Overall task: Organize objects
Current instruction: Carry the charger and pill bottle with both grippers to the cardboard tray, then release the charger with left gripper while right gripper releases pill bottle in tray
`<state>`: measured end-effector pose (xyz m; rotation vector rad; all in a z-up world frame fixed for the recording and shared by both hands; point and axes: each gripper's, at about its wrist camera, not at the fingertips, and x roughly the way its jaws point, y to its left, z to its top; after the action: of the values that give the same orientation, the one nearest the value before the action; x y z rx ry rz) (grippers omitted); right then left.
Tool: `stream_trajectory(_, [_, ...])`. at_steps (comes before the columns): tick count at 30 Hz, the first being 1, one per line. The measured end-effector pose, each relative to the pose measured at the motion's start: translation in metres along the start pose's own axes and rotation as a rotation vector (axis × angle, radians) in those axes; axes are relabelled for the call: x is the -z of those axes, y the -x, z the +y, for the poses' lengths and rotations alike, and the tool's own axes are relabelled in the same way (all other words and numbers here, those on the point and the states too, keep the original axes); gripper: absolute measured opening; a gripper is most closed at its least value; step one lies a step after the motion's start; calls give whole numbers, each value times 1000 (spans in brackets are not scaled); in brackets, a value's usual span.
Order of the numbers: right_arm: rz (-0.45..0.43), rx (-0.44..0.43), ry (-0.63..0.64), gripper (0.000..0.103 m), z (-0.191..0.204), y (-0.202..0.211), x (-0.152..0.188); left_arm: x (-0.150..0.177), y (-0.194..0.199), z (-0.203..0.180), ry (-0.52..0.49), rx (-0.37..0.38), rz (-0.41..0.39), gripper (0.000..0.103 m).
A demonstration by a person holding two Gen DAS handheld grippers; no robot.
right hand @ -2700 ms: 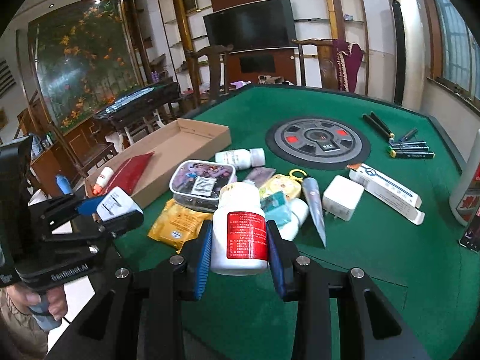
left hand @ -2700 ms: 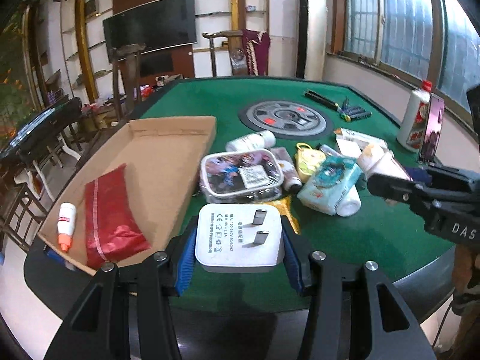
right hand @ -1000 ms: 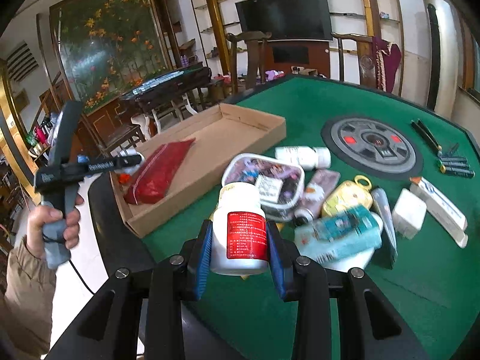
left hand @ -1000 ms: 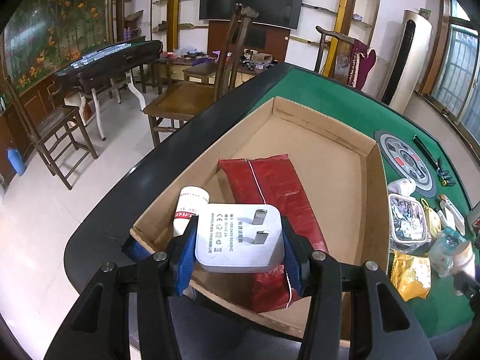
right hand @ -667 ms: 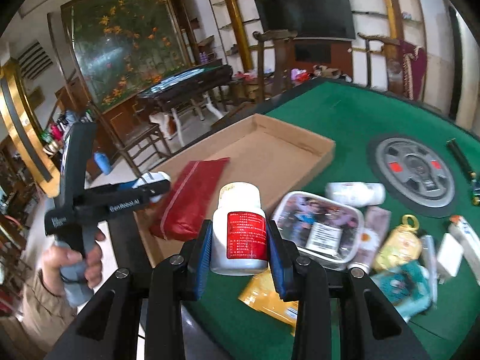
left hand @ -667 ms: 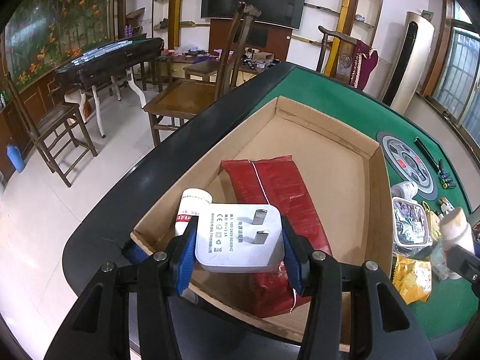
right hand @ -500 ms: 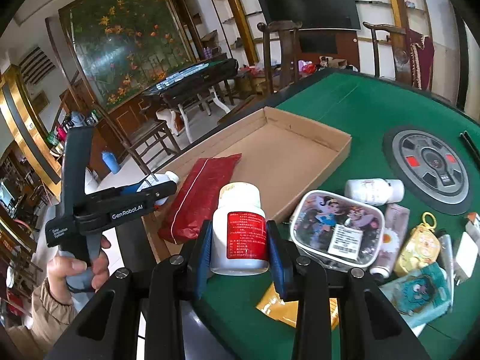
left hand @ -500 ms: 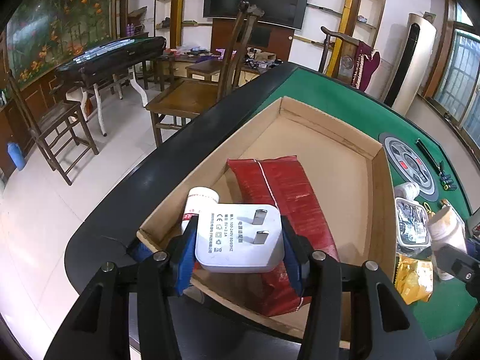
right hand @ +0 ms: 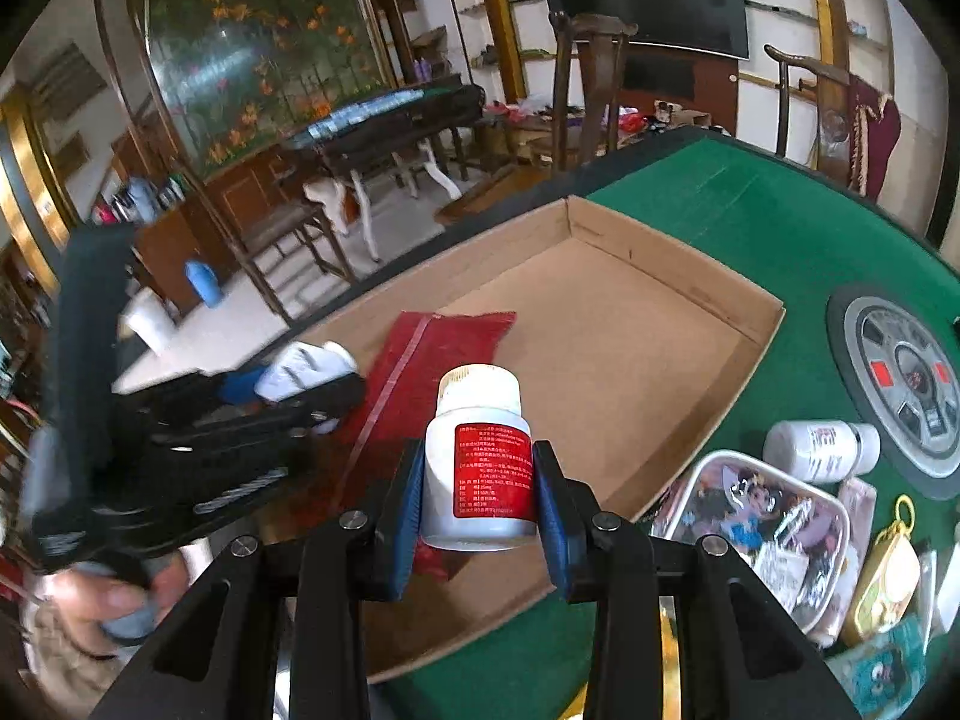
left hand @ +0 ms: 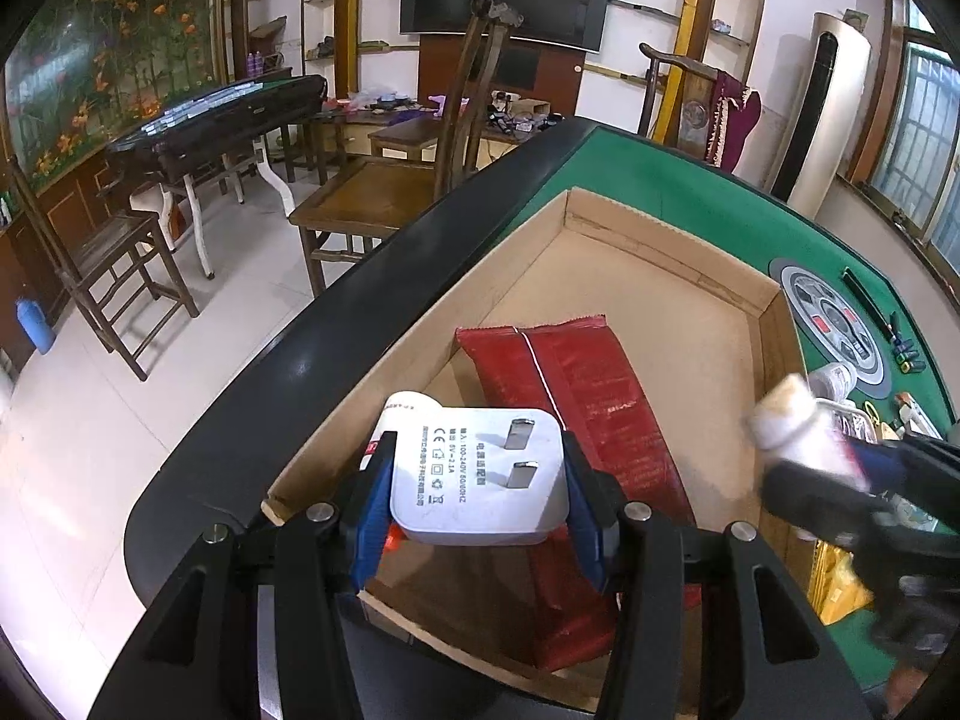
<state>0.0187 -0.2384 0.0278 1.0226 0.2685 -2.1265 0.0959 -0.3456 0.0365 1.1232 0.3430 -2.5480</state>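
Pill bottle [right hand: 478, 456] now over cardboard box [right hand: 672, 282].

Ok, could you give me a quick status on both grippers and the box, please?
Left gripper shut on white charger, over cardboard box. Right gripper shut on pill bottle. Red packet lies in box below both.

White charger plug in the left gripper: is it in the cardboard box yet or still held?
Still held. The white charger plug sits clamped between the left gripper's jaws, above the cardboard box's near end.
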Motion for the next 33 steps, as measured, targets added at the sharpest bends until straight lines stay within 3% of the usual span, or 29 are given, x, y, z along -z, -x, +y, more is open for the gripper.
stream_trajectory(9, [61, 43, 112, 37, 11, -26, 16, -9, -9, -4, -49, 1, 25, 50])
stream_trajectory(26, [65, -29, 98, 38, 4, -23, 14, -12, -9, -4, -117, -50, 88, 49])
stream_trajectory(33, [102, -119, 46, 42, 0, -18, 13, -10, -2, -6, -121, -81, 77, 59])
